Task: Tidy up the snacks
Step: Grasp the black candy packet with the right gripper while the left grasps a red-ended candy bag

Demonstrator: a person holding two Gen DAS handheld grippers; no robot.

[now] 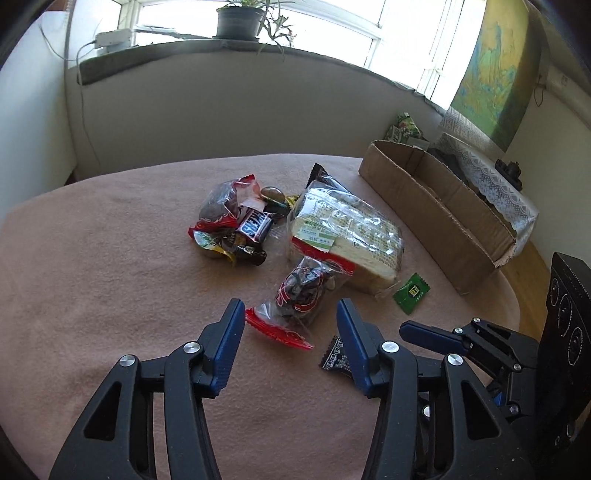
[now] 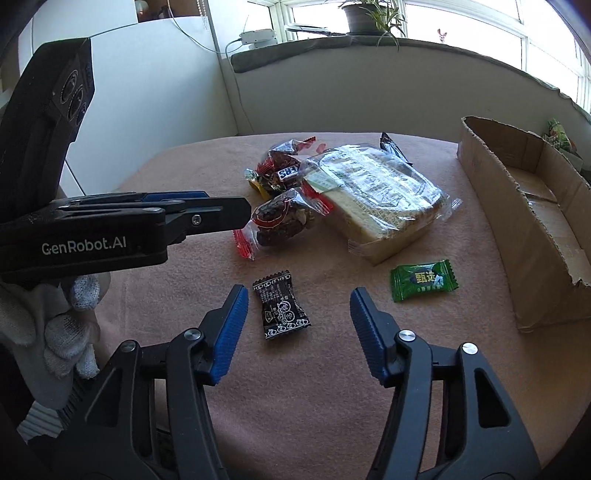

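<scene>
My left gripper (image 1: 291,314) is open, its jaws either side of the near end of a clear red-edged packet of dark snacks (image 1: 299,295). That packet also shows in the right wrist view (image 2: 280,219). My right gripper (image 2: 299,299) is open over a small black candy (image 2: 280,310), which lies nearer the left jaw. A wrapped bread loaf (image 1: 347,236) (image 2: 376,192) lies behind. A green candy (image 1: 411,292) (image 2: 423,280) lies to the right. A pile with a Snickers bar (image 1: 255,225) (image 2: 288,171) sits further back.
An open cardboard box (image 1: 436,210) (image 2: 532,221) stands along the table's right side. The table has a pink cloth (image 1: 110,258). A wall and a windowsill with a potted plant (image 1: 240,20) lie beyond. The left gripper's body (image 2: 110,229) fills the left of the right wrist view.
</scene>
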